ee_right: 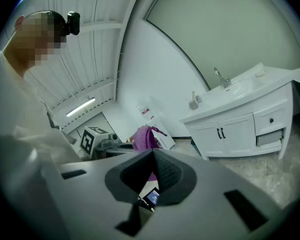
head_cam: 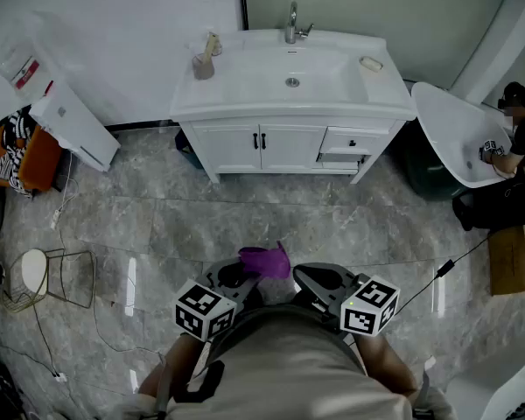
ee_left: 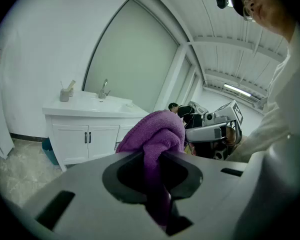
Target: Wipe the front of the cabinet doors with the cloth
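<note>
A white vanity cabinet stands across the room, its two doors (head_cam: 261,143) shut, each with a black handle. The same doors (ee_left: 87,140) show in the left gripper view and, in the right gripper view, the doors (ee_right: 229,132) sit at the right. My left gripper (head_cam: 238,276) is held close to my body, well short of the cabinet, shut on a purple cloth (head_cam: 265,260). The cloth (ee_left: 156,136) bulges up out of the closed jaws of the left gripper (ee_left: 158,159). My right gripper (head_cam: 320,279) is beside it, jaws together with nothing between them (ee_right: 152,160).
A sink with faucet (head_cam: 291,24), a cup (head_cam: 203,65) and soap (head_cam: 370,62) top the vanity. Drawers (head_cam: 351,143) sit right of the doors. A white panel (head_cam: 74,125) leans left, a wire stand (head_cam: 44,278) stands near left. A person (head_cam: 516,138) sits by a white basin (head_cam: 451,134) at right.
</note>
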A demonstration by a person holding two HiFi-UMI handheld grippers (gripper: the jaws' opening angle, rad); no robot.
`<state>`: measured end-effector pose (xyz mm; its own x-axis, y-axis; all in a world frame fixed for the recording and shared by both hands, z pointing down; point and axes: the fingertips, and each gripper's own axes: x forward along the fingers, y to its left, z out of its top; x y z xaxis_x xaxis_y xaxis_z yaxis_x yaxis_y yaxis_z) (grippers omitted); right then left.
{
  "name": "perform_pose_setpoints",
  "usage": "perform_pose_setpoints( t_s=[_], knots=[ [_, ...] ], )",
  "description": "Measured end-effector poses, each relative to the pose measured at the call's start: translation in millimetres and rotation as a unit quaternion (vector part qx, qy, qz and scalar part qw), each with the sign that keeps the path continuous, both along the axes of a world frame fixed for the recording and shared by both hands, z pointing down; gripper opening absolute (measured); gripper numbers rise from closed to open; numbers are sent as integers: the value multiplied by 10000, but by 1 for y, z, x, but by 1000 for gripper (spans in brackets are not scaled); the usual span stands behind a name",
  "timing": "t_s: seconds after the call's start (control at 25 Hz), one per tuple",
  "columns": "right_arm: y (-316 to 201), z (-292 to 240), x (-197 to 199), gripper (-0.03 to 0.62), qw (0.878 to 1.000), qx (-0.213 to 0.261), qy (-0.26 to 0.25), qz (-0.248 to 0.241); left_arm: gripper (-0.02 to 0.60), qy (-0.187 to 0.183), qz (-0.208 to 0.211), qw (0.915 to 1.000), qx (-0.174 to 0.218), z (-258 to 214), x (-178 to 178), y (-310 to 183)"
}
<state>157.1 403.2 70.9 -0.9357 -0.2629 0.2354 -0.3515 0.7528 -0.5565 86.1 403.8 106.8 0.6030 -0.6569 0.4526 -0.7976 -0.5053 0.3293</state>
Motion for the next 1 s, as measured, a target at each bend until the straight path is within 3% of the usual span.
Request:
perform_pose_setpoints(
  t_s=[0.28, 0.52, 0.76, 1.0],
  knots=[
    [-11, -5, 23, 9, 10000, 79, -1, -34, 71, -61, 49, 10000, 4, -2, 32, -11],
    [-21, -2, 41, 9, 9999, 97, 16, -95, 71, -128, -153, 9998, -32, -1, 45, -19],
    [-28, -2, 57, 9, 9989, 220, 75, -407, 71, -292, -514, 9982, -55, -2, 50, -25],
    [-23, 10, 67, 9, 9960, 74, 148, -874, 71, -719, -1085, 9915, 1, -7, 32, -28]
  ],
)
